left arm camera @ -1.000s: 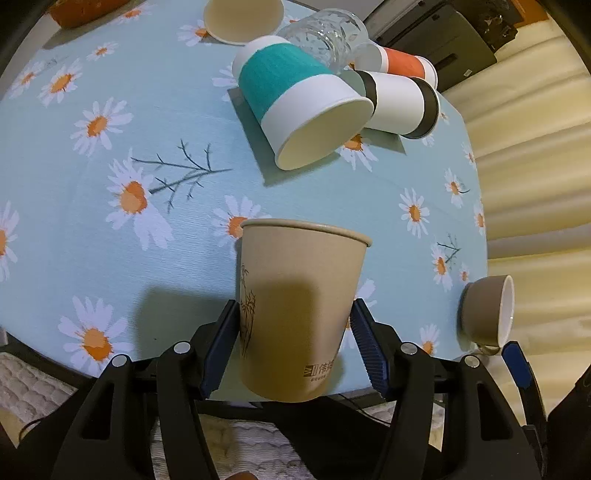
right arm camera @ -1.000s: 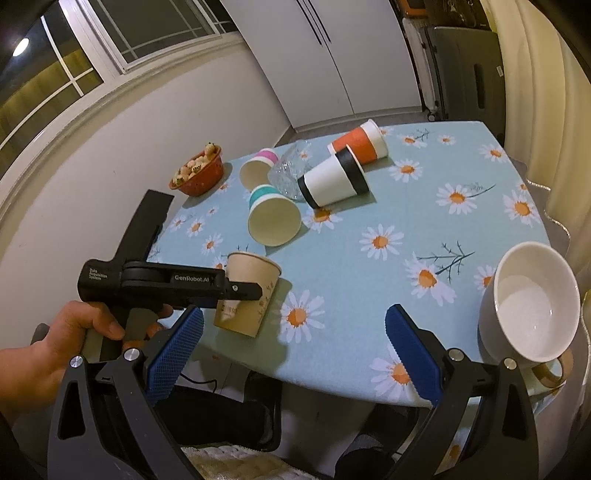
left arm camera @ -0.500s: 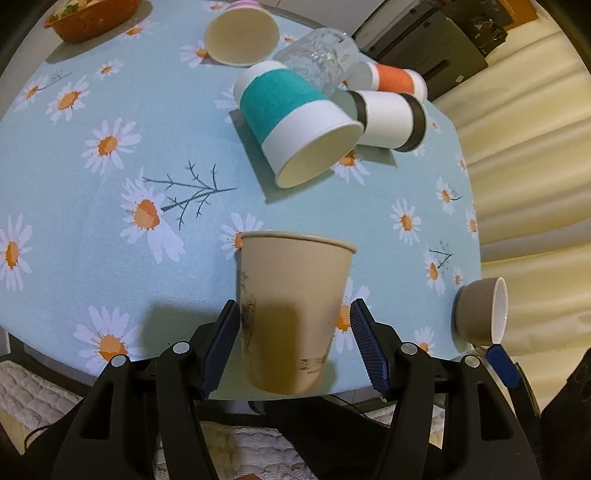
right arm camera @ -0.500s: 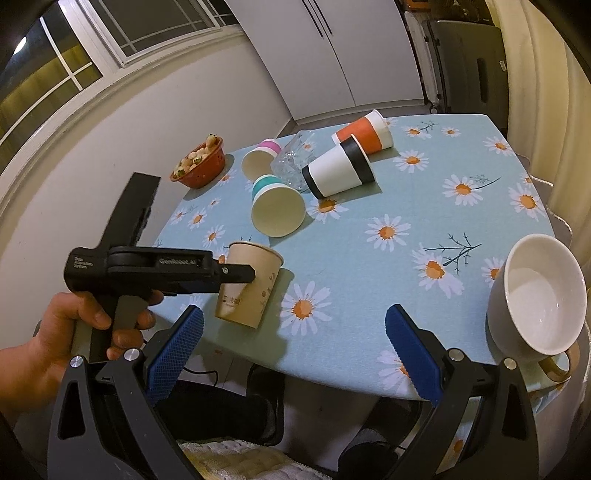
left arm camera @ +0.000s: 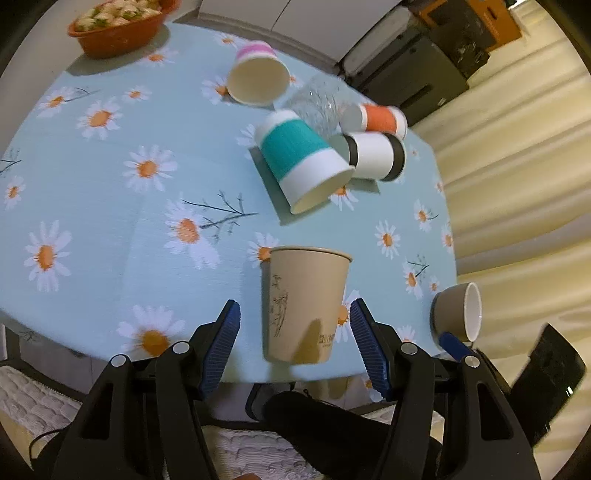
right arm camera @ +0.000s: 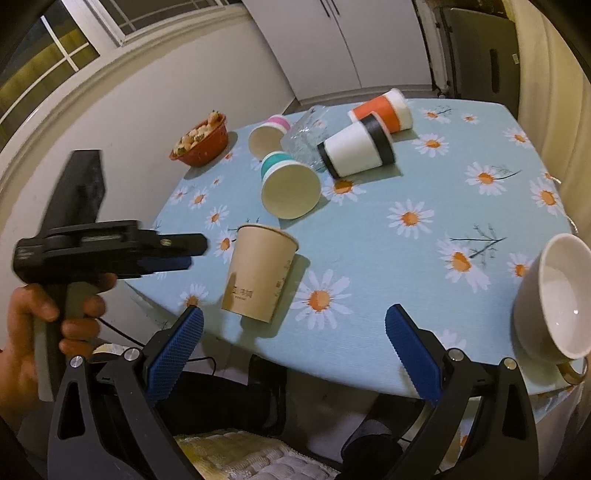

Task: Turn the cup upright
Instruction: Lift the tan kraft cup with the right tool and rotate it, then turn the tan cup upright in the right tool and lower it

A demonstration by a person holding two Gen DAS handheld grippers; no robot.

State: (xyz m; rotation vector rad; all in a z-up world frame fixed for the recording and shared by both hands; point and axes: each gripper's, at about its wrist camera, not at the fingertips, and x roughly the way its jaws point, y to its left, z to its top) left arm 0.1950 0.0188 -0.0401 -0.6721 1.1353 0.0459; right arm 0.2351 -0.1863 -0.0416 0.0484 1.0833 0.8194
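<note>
A tan paper cup (left arm camera: 304, 304) stands upright near the front edge of the table, also in the right wrist view (right arm camera: 260, 275). My left gripper (left arm camera: 295, 339) is open, its blue pads on either side of the cup and apart from it; it shows in the right wrist view (right arm camera: 173, 254) just left of the cup. My right gripper (right arm camera: 293, 350) is open and empty in front of the table edge. A white mug (right arm camera: 554, 299) lies on its side at the right, also in the left wrist view (left arm camera: 458, 312).
Several cups lie on their sides further back: teal-banded (left arm camera: 303, 160), black-banded (left arm camera: 373, 155), orange (left arm camera: 380, 118), pink-rimmed (left arm camera: 256, 75), with a clear glass (left arm camera: 319, 105). An orange bowl (left arm camera: 118, 26) of food stands far left. The daisy tablecloth (left arm camera: 110, 206) covers the table.
My left gripper has opened off the tan cup and drawn back toward the table edge. The cup stays standing upright. The right gripper has barely moved.
</note>
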